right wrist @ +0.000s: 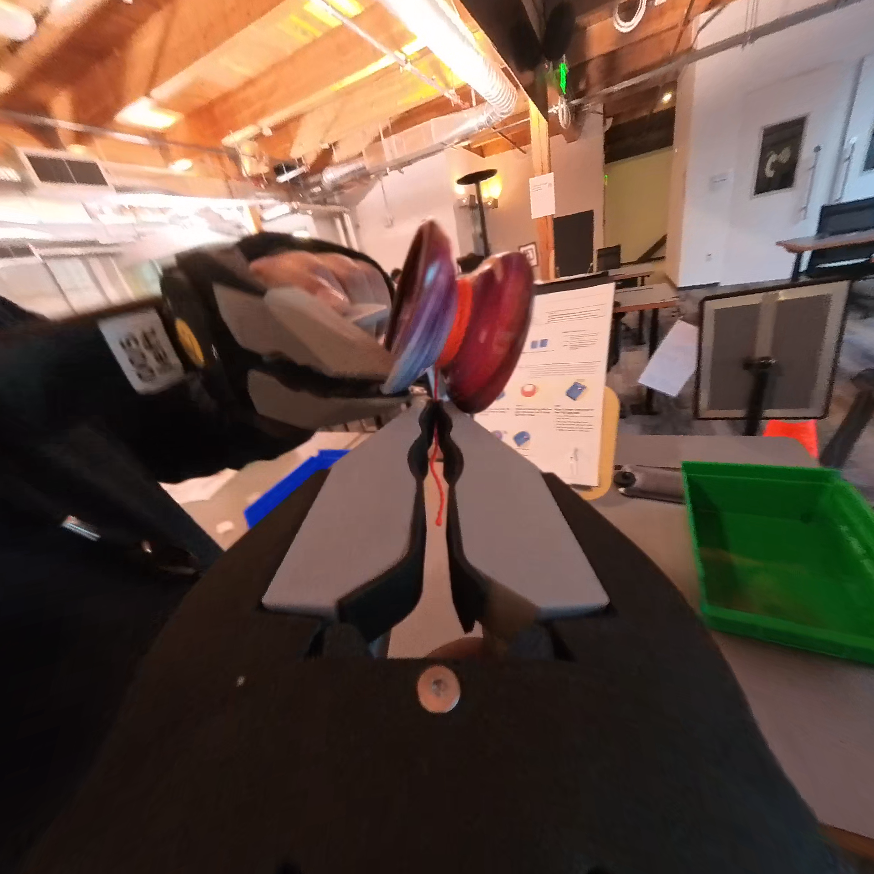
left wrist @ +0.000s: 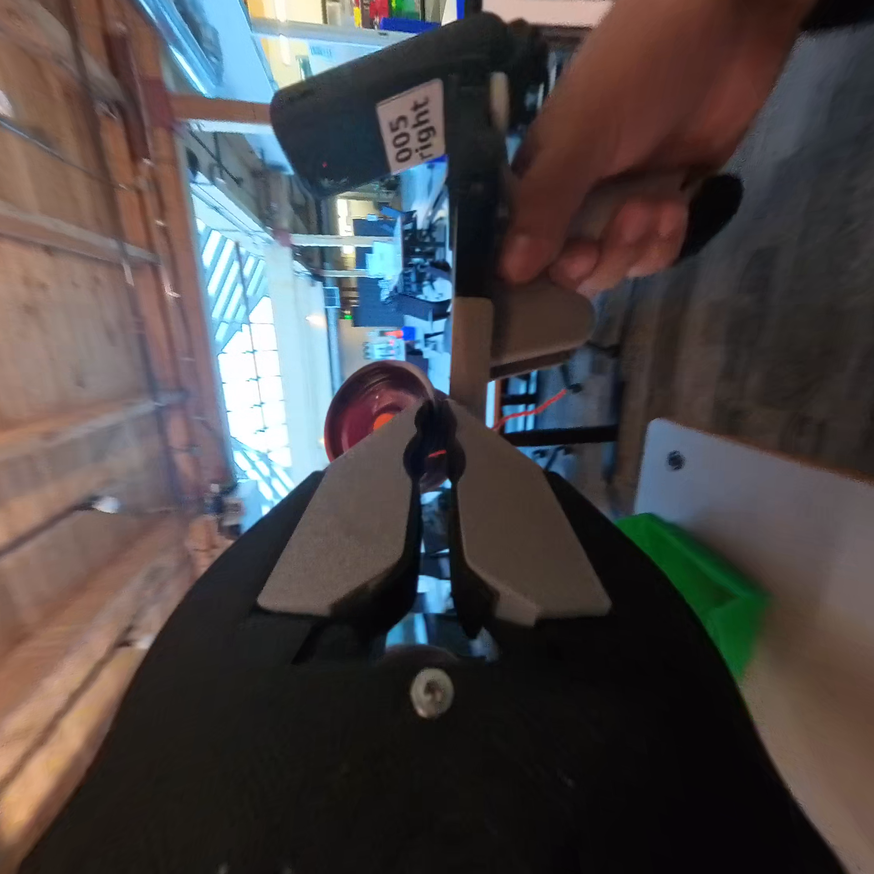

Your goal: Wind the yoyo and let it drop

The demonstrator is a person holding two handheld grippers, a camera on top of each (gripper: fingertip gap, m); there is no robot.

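The dark red and purple yoyo (right wrist: 492, 331) stands on edge in the air, with red string (right wrist: 461, 321) wound in its groove. My left gripper (left wrist: 432, 416) is shut on the rim of the yoyo's left half (left wrist: 369, 416): one finger lies inside the cup and the other outside it. In the right wrist view the left gripper (right wrist: 402, 388) reaches in from the left. My right gripper (right wrist: 435, 411) is shut on the string just below the yoyo, and the loose end (right wrist: 437, 492) hangs between its fingers. The left wrist view shows the right gripper (left wrist: 466, 392), held by a hand (left wrist: 638, 165).
A green bin (right wrist: 780, 544) stands on the grey table (right wrist: 662, 558) at the right and also shows in the left wrist view (left wrist: 686, 581). A blue bin (right wrist: 293, 482) is at the left. A printed white sheet (right wrist: 567, 378) stands behind the yoyo. A black cylinder (right wrist: 652, 480) lies beside the bin. My left and right fingertips are right by each other.
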